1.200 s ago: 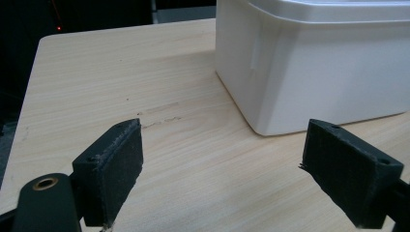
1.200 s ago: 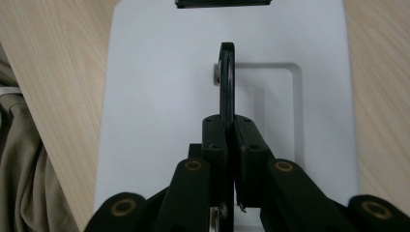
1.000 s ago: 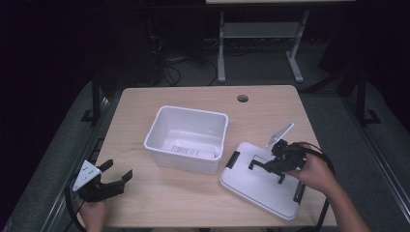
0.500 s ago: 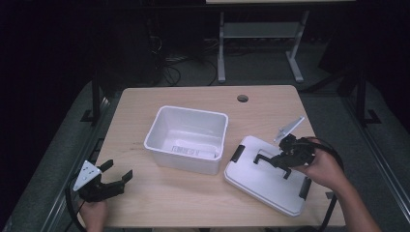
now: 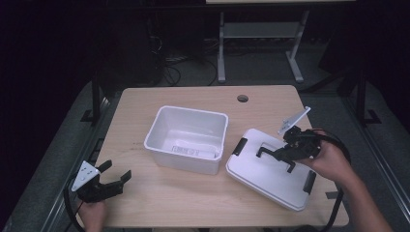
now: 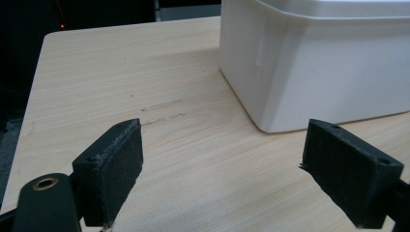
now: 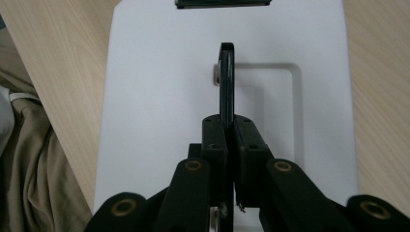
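Note:
A white bin (image 5: pixel 188 137) stands open and empty mid-table. To its right a white lid (image 5: pixel 263 176) hangs tilted over the table, with black clips at both ends. My right gripper (image 5: pixel 284 152) is shut on the lid's black handle (image 5: pixel 270 151). In the right gripper view the jaws (image 7: pixel 227 123) pinch the thin handle (image 7: pixel 226 72) above the lid (image 7: pixel 154 96). My left gripper (image 5: pixel 113 178) rests open near the table's front left corner. In the left gripper view its jaws (image 6: pixel 222 164) stand wide apart with nothing between them, and the bin (image 6: pixel 319 58) is ahead to the right.
The wooden table (image 5: pixel 193 96) has a cable hole (image 5: pixel 242 98) near its far edge. Dark floor, cables and a metal stand lie beyond it. The table's edge and a person's trousers (image 7: pixel 29 159) show at the left of the right gripper view.
The right gripper has risen and drifted slightly right with the lid's handle in its jaws, and the lid has come up with it. The left gripper has stayed put.

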`<state>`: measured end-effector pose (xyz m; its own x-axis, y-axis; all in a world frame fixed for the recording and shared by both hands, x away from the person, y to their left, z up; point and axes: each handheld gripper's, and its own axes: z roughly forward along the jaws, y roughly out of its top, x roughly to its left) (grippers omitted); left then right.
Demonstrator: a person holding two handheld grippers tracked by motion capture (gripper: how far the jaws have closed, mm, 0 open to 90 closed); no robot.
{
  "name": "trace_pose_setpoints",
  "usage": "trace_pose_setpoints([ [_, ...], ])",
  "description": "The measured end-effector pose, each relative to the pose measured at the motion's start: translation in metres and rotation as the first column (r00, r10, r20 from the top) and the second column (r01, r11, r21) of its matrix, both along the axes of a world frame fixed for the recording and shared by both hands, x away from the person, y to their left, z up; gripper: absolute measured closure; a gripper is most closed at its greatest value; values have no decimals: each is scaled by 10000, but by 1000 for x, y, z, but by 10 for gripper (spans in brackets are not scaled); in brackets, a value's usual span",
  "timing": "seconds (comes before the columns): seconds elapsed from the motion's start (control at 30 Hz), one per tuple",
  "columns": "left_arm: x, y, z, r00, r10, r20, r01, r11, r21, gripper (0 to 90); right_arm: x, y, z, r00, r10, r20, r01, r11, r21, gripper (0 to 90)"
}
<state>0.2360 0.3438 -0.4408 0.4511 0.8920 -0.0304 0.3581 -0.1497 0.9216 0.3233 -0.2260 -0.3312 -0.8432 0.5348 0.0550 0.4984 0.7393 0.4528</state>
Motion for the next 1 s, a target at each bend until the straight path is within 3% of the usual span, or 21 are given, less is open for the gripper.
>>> trace_pose_setpoints([
  [0.57, 0, -1, 0, 10000, 2, 33, -2, 10000, 72, 136, -4, -9, 38, 9992, -152, 360, 155, 9999, -76, 846],
  [1.0, 2, -1, 0, 10000, -49, -3, 49, 10000, 43, 136, -4, -3, 64, 9984, -20, 561, 28, 9999, -151, 846],
])
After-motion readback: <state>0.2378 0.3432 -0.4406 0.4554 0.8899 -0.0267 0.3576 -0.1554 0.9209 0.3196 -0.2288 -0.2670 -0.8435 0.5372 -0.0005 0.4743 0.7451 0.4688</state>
